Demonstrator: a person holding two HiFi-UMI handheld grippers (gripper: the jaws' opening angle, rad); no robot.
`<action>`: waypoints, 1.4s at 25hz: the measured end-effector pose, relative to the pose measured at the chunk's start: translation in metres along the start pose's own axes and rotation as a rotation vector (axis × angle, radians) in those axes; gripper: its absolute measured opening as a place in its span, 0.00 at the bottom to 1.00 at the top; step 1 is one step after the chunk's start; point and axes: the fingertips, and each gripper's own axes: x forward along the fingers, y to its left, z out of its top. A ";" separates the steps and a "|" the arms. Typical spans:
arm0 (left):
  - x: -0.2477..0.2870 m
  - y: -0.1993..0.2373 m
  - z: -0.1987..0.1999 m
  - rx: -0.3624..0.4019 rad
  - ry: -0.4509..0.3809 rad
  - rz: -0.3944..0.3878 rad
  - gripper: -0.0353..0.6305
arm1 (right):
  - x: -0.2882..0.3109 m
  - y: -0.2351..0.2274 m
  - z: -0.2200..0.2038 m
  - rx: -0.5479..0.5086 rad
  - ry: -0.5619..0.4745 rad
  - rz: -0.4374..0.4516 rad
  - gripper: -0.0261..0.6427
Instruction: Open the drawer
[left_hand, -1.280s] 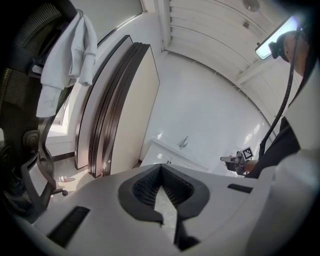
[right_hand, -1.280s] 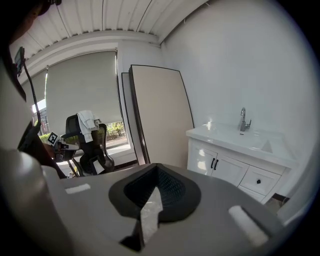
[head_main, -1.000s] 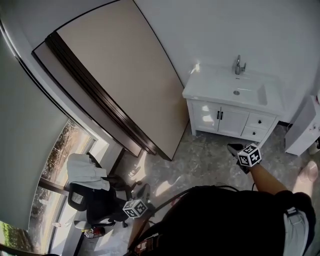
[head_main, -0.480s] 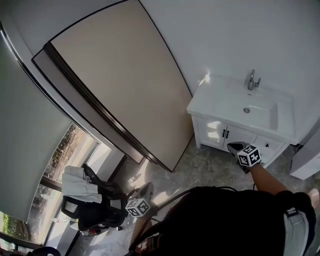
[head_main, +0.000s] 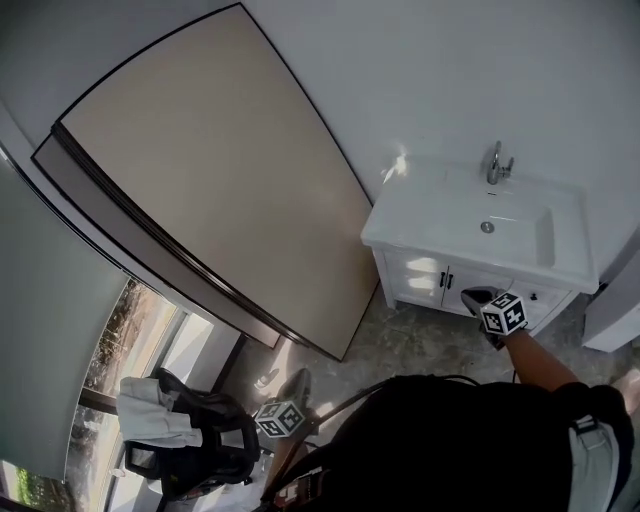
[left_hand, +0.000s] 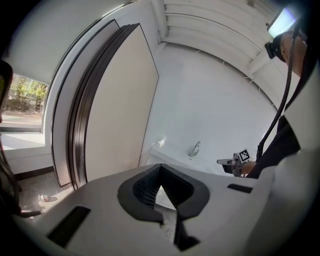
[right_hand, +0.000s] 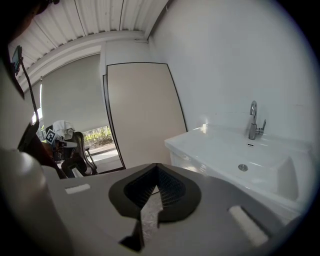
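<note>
There are two hand-held grippers, and both have their jaws pressed together at the tips with nothing between them. The right gripper (head_main: 473, 296) (right_hand: 158, 169) is held out on the person's forearm (head_main: 538, 362) in front of the one white vanity cabinet (head_main: 402, 268), close to it but not touching. The left gripper (head_main: 297, 381) (left_hand: 160, 168) hangs low beside the person's dark top (head_main: 450, 440), well apart from the cabinet. The drawer front (head_main: 545, 306) sits at the right end of the cabinet face, just past the right gripper's marker cube. Only a sliver of it shows, with one dark knob (head_main: 533, 296), and what shows lies flush with the cabinet; how many drawers stand there cannot be counted, since the gripper covers that part. Left of it are two cabinet doors (head_main: 418, 276), shut, with two dark handles (head_main: 443, 281) side by side at their meeting edge. The countertop holds one rectangular basin (head_main: 538, 238) (right_hand: 280, 175) with one round drain (head_main: 487, 227) (right_hand: 243, 167) in its floor, and one chrome faucet (head_main: 495, 162) (right_hand: 255, 120) stands upright behind it against the white wall. Further left, one large beige panel (head_main: 220, 170) with a dark edge stands along the wall. Near the window (head_main: 130, 315) at the lower left stands one black office chair (head_main: 205, 455) with one white garment (head_main: 150, 422) draped over its back, on the grey mottled floor (head_main: 400, 340).
</note>
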 end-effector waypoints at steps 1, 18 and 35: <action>0.012 0.006 0.004 0.003 0.006 -0.015 0.05 | 0.005 -0.004 0.002 0.006 0.000 -0.013 0.03; 0.239 0.104 0.173 0.116 0.118 -0.408 0.05 | 0.117 -0.017 0.120 0.107 -0.079 -0.281 0.03; 0.360 0.130 0.210 0.095 0.148 -0.418 0.05 | 0.177 -0.093 0.152 0.154 -0.102 -0.309 0.03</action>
